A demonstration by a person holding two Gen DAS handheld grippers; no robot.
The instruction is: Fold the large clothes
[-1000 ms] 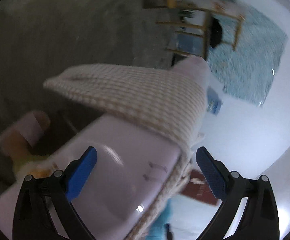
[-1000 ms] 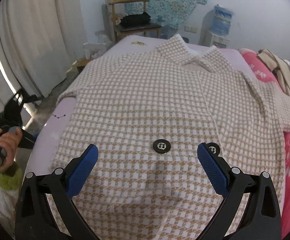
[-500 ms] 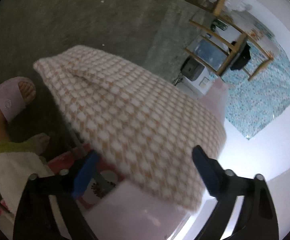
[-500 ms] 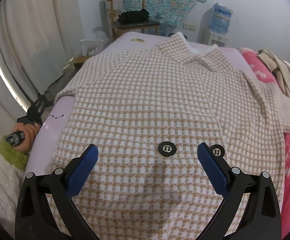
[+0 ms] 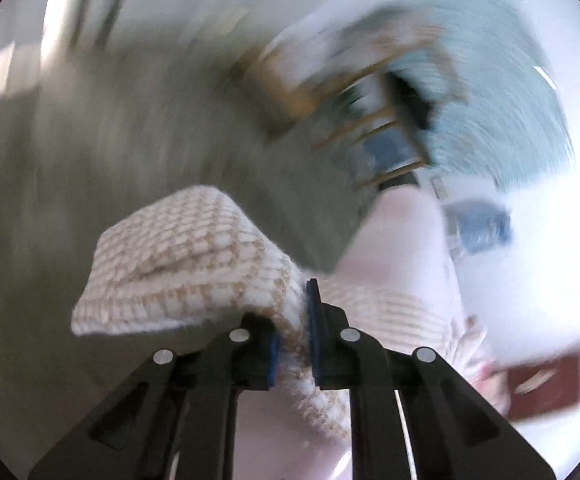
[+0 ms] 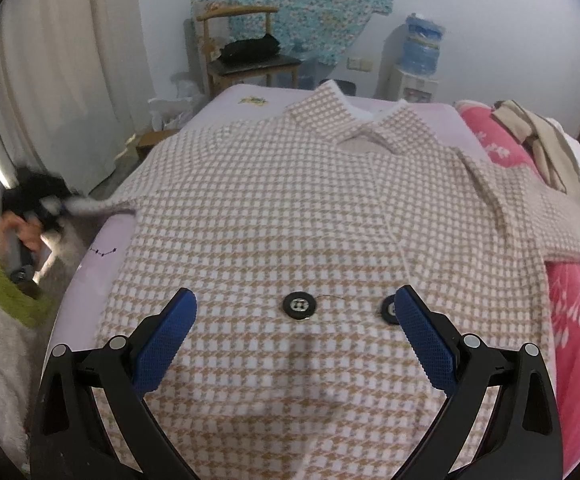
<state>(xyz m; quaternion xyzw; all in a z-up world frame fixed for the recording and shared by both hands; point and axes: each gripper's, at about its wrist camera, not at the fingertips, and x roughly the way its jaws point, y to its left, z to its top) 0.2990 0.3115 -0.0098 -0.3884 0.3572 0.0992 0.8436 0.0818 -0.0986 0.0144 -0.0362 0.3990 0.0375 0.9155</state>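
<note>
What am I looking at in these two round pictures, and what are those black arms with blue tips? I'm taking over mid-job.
There is no robot here: a person holds a hand-held gripper in each hand, and each carries a wide-angle camera looking out along its two fingers.

The left wrist picture is blurred. Its left gripper has just been closing, and the blue pads now pinch the sleeve of a checked coat.

The right wrist picture looks down over the bed. The right gripper hangs open above the checked coat, which is spread flat, collar at the far end, two black buttons near the fingers. At the left edge, the person's hand holds the other gripper, pulling that sleeve outward.
</note>
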